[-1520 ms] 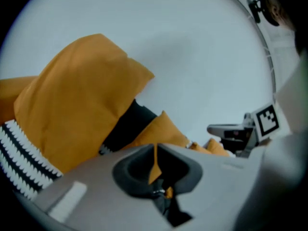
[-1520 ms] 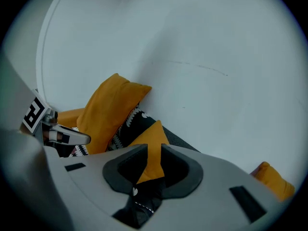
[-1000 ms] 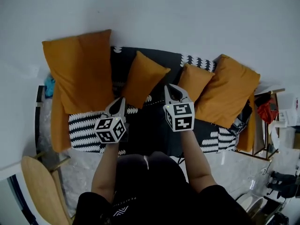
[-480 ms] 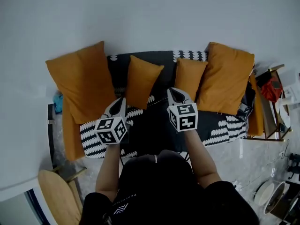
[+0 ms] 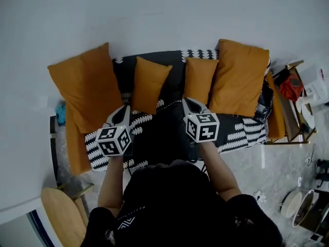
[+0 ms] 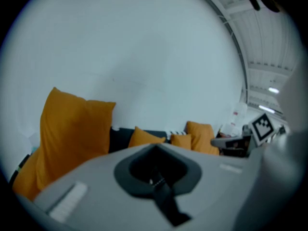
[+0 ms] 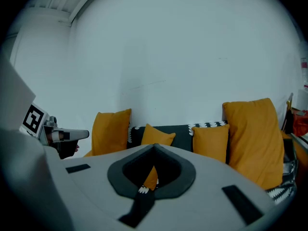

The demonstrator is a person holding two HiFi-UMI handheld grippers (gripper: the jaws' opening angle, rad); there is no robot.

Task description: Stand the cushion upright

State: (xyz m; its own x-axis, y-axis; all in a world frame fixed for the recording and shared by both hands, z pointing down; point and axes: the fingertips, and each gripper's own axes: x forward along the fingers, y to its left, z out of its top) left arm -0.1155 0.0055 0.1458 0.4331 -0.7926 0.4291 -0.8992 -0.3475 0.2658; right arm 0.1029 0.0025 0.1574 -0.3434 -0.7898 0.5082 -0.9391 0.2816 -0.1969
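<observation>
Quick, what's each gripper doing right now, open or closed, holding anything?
Left gripper: closed, holding nothing.
Right gripper: closed, holding nothing.

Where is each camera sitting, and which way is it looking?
Head view: on the person's head, looking steeply down at the sofa and its orange cushions; both forearms, the left claw and the right claw show.
Left gripper view: rides on the left claw, looking along its shut jaws toward the wall; the right claw's marker cube shows at the right.
Right gripper view: rides on the right claw, looking along its shut jaws at the sofa; the left claw shows at the left.
Shared: every view shows the orange cushions.
</observation>
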